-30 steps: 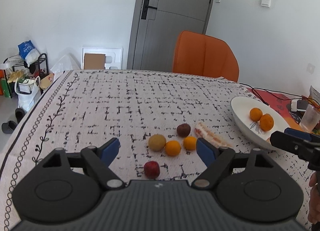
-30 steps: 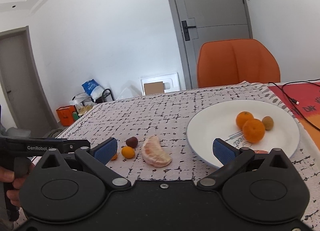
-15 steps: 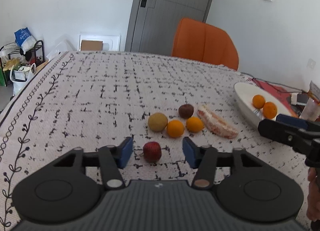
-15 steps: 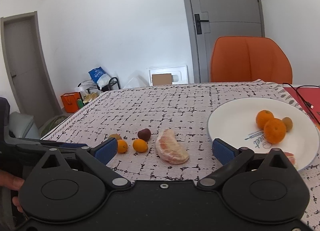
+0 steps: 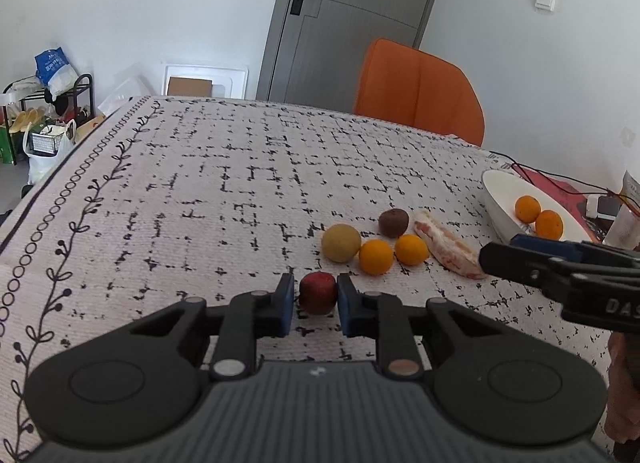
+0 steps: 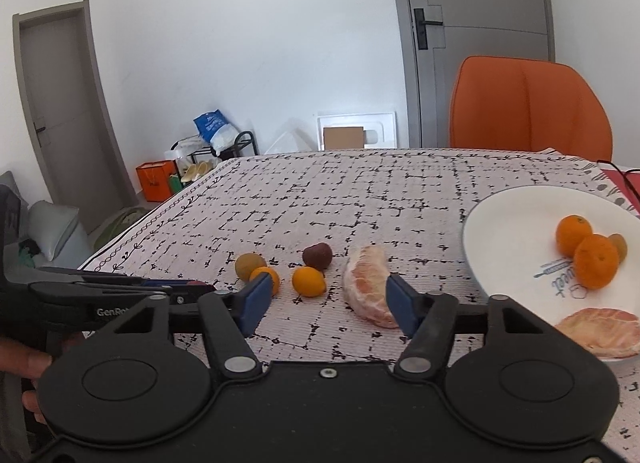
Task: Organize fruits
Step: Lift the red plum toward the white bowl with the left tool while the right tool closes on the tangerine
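Left wrist: hand-held gripper (image 5: 312, 299) around red fruit (image 5: 317, 292)

Printed in white on the left gripper (image 6: 120, 305) body: "GenRo", cut off by the near jaw. On the right gripper (image 5: 560, 267) side: "DAS", clipped at the frame edge. On the plate (image 6: 520, 223), blue script, illegible.

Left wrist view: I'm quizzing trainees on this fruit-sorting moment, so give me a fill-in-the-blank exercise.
1. The left claw has its blue pads on either side of a small ____ fruit.
2. The white plate holds two whole ____.
3. The right claw is ____.
4. The chair behind the table is ____.

Missing words: red; oranges; open; orange
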Action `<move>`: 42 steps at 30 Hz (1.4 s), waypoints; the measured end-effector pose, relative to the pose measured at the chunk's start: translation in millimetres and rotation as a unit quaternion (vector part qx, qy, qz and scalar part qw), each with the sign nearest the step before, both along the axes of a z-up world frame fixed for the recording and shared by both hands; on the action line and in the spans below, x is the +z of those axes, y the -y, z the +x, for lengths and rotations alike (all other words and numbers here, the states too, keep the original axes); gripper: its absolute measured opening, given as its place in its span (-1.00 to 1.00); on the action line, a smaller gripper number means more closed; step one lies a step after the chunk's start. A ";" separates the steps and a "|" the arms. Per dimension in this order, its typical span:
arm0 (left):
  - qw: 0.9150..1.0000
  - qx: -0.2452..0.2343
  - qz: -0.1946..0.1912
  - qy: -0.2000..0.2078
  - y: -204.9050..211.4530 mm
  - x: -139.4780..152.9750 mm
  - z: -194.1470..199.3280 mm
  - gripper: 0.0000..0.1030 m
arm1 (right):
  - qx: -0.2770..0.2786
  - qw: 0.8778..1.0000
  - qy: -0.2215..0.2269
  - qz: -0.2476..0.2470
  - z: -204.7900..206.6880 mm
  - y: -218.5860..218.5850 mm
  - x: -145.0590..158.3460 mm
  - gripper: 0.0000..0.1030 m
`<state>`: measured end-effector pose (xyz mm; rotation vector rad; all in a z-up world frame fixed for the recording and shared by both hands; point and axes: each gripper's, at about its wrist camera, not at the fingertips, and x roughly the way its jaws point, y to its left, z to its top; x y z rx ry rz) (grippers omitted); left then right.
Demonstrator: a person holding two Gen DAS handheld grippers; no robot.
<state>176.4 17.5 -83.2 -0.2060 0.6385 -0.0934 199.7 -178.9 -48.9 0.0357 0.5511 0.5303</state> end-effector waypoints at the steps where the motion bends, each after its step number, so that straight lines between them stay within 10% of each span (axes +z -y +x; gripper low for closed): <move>1: 1.000 0.001 -0.001 0.001 -1.0 0.9 0.2 -0.59 | 0.003 1.000 -0.002 0.000 1.2 -1.8 -0.3 0.03; 25: 0.998 0.049 -0.007 0.029 -39.7 14.9 -13.7 -0.59 | 0.026 0.998 -0.037 -0.042 38.3 -37.9 -18.5 -0.55; 42: 0.999 0.025 0.004 0.044 -15.1 30.5 -12.4 -0.59 | 0.019 0.999 -0.030 -0.005 19.5 -9.6 0.4 -0.58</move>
